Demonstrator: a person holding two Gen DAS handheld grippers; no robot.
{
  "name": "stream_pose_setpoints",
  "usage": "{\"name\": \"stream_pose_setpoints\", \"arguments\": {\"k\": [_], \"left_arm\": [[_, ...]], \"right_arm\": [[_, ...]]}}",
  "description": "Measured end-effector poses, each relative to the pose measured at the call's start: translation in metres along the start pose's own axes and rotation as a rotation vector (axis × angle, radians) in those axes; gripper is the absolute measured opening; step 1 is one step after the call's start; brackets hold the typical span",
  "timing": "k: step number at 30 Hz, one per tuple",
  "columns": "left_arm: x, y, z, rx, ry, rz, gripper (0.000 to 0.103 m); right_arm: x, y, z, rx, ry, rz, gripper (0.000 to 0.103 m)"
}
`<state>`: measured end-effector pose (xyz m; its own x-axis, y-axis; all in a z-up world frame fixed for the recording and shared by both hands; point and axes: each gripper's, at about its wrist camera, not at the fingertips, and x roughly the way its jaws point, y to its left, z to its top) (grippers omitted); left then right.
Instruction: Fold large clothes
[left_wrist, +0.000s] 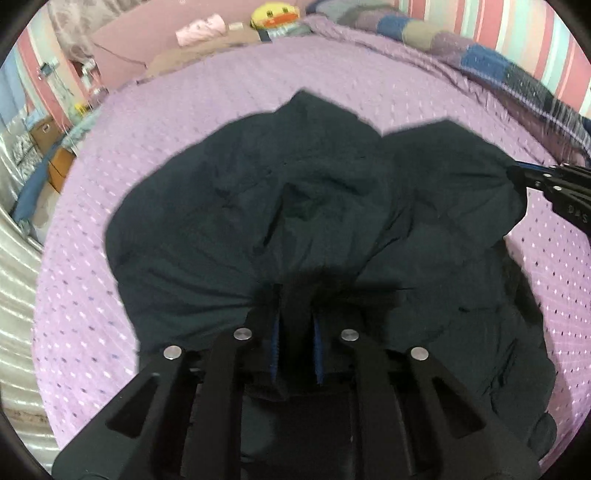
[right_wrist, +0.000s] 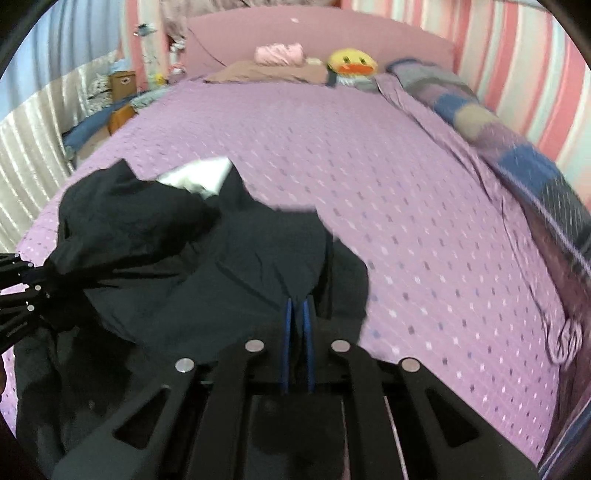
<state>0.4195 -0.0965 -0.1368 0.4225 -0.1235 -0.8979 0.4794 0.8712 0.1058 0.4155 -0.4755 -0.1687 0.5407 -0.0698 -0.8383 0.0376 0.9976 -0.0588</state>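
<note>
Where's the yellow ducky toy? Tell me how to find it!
Start at the big bed with the purple dotted bedspread and look to its far end, by the pink padded headboard. There sits the round yellow plush duck with an orange beak, just right of a folded pale pink cloth. It is the only bright yellow thing there.

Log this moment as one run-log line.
left gripper: shut on dark cloth garment | right gripper: shut on garment | surface: purple dotted bedspread | fold: not yet done
</note>
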Motion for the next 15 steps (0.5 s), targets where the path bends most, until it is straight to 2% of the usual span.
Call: {"name": "stream_pose_setpoints", "arguments": {"k": [3,5,6,7,9,10,11,12,13,14,15], "left_arm": [[0.012,-0.002,-0.009,-0.005,0.028,0.005,0.015],[0.009,0.000,-0.016,-0.005,0.028,0.031,0.026],[0.006,0.003,-0.013,-0.005,0.023,0.043,0.037],[0.000,0.005,-0.016,-0.002,0.011,0.071,0.054],[-0.019,0.016,-0.019,0.010,-0.023,0.110,0.070],[-0.030,0.021,-0.023,0.021,-0.046,0.133,0.073],[-0.037,0.025,-0.025,0.026,-0.059,0.147,0.075],[-0.043,0.029,-0.026,0.026,-0.067,0.160,0.078],[-0.048,0.037,-0.026,0.017,-0.077,0.175,0.084],[-0.052,0.044,-0.027,0.003,-0.083,0.185,0.086],[-0.050,0.046,-0.022,-0.010,-0.088,0.192,0.091]], "right_arm": [[0.014,-0.009,-0.015,0.000,0.037,-0.045,0.006],[0.015,-0.011,-0.020,0.008,0.041,-0.046,0.006],[0.013,-0.012,-0.022,0.018,0.038,-0.037,0.006],[0.010,-0.012,-0.024,0.025,0.035,-0.029,0.006],[-0.001,-0.012,-0.022,0.047,0.012,-0.004,0.007],[-0.005,-0.013,-0.022,0.053,0.008,0.009,0.008],[-0.009,-0.013,-0.020,0.063,0.004,0.023,0.015],[-0.009,-0.013,-0.015,0.077,-0.004,0.042,0.035],[-0.009,-0.012,-0.014,0.085,-0.004,0.048,0.048],[-0.006,-0.011,-0.010,0.090,-0.002,0.048,0.068],[-0.002,-0.009,-0.007,0.089,0.000,0.047,0.069]]}}
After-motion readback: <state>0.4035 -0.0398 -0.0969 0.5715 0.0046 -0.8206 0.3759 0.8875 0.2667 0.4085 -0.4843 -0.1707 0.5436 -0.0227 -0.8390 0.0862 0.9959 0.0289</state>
